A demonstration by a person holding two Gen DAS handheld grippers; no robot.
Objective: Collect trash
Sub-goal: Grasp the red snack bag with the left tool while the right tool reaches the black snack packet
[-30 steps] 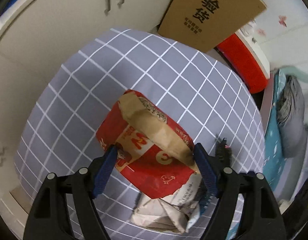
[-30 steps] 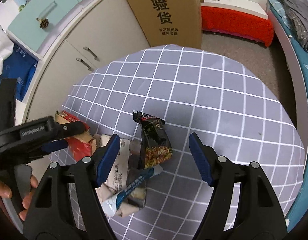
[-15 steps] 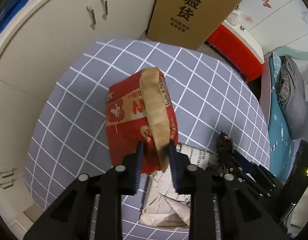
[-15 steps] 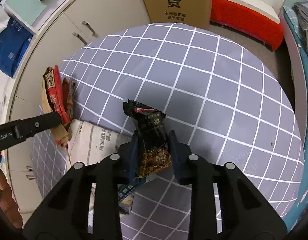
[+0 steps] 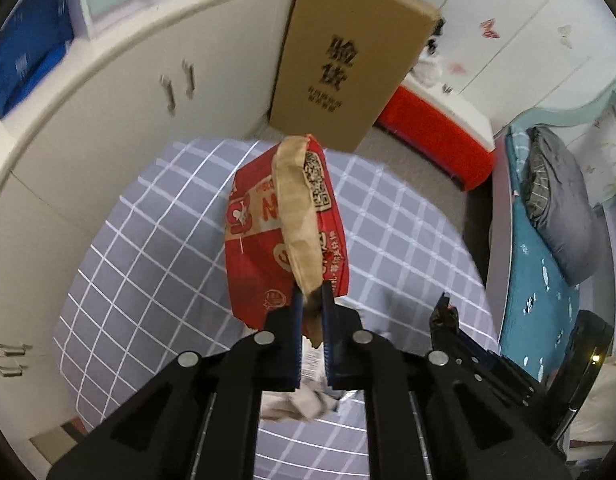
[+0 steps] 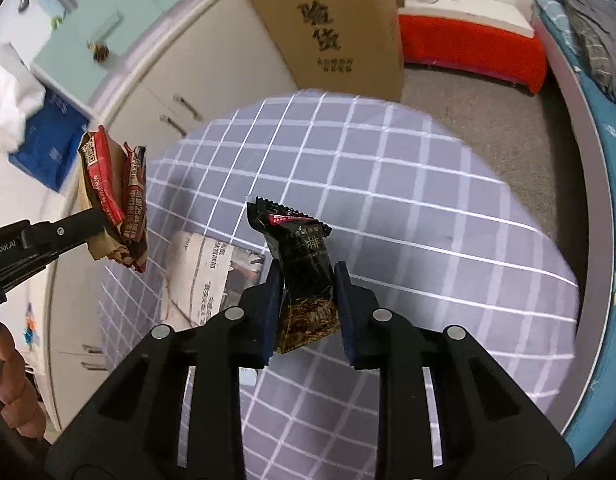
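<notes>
My left gripper point(image 5: 309, 300) is shut on a crumpled red and brown snack bag point(image 5: 284, 240) and holds it up above the checked grey table point(image 5: 156, 264). The same bag shows in the right wrist view point(image 6: 116, 200), at the left, lifted clear of the table. My right gripper point(image 6: 306, 284) is shut on a black snack wrapper point(image 6: 304, 272) and holds it above the table point(image 6: 427, 240). A crumpled white printed paper point(image 6: 212, 276) lies on the table below and between them; it also shows under my left gripper point(image 5: 304, 400).
A tall brown cardboard box point(image 5: 347, 60) stands on the floor behind the table. White cabinets point(image 5: 128, 100) run along the left. A red and white bench point(image 6: 467, 44) and a bed with a blue sheet point(image 5: 547, 280) are at the right.
Both grippers closed, the left on the red bag and the right on the black wrapper, and both lifted their items off the table. The white paper stayed on the table.
</notes>
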